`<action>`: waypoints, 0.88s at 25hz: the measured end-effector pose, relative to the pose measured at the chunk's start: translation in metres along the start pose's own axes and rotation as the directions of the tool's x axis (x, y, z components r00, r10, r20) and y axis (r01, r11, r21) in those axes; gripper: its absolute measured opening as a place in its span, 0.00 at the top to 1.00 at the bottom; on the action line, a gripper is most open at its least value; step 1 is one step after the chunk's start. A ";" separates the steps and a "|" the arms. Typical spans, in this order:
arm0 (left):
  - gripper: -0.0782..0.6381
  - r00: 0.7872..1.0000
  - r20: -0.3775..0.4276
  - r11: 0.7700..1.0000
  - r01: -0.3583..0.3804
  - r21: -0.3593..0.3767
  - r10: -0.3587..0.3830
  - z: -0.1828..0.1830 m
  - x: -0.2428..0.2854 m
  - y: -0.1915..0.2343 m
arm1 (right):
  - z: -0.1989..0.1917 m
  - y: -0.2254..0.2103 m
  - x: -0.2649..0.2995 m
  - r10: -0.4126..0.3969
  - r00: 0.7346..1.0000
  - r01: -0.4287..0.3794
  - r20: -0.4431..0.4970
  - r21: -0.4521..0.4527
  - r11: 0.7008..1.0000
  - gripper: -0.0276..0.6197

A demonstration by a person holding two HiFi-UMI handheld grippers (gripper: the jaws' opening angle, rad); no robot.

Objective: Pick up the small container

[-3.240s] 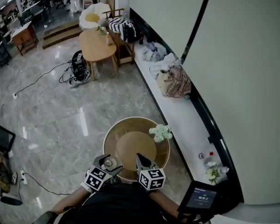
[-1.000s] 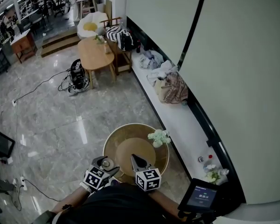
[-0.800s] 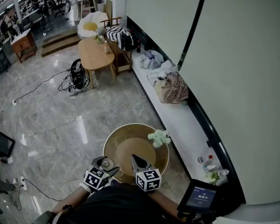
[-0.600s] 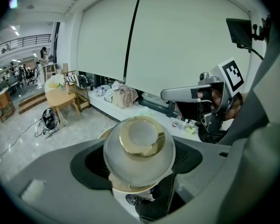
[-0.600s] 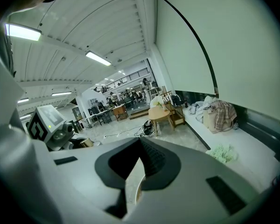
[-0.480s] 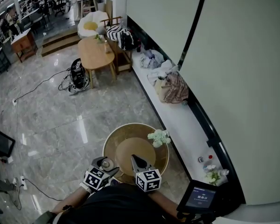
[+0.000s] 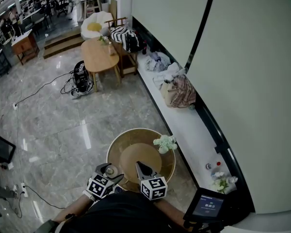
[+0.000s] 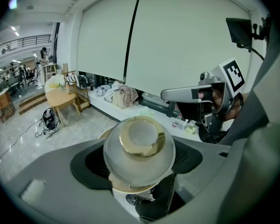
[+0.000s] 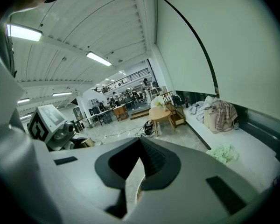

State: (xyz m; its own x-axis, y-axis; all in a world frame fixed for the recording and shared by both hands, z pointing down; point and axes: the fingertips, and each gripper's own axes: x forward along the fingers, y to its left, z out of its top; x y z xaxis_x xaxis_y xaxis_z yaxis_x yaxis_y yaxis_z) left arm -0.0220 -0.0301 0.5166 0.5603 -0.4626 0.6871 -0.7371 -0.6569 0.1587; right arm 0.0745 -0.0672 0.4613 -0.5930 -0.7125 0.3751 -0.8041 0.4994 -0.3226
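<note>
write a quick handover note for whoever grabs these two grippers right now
Left gripper: shut on the small container, a round clear pot with a gold ring, gripped by its sides.
Right gripper: shut, nothing between its jaws, held beside the left one.
Both are over the near edge of the round wooden table; pale flowers lie at its far right.
Done: the container is grasped and looks clear of the tabletop.
Left: probably nothing for the pick itself; just keep the grip firm.

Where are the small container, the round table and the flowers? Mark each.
small container (image 8: 133,164): left gripper view, its grey body.
round table (image 7: 111,149): head view, its left rim.
flowers (image 7: 166,142): head view, middle of the bunch.
</note>
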 end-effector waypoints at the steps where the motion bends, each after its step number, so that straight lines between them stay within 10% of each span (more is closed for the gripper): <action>1: 0.41 1.000 -0.001 1.000 0.000 0.001 0.000 0.000 0.000 0.000 | 0.000 0.000 0.000 0.002 1.000 -0.002 0.000 0.000 1.000 0.95; 22: 0.41 1.000 -0.007 1.000 0.003 0.001 -0.003 -0.002 0.003 -0.001 | -0.002 0.000 0.000 0.002 1.000 -0.002 -0.004 0.004 1.000 0.95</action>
State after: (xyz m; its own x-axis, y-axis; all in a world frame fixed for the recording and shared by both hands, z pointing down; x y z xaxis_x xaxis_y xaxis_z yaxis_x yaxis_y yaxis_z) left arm -0.0204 -0.0298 0.5194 0.5600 -0.4565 0.6914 -0.7349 -0.6591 0.1601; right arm 0.0743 -0.0663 0.4634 -0.5945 -0.7099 0.3777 -0.8029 0.4984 -0.3270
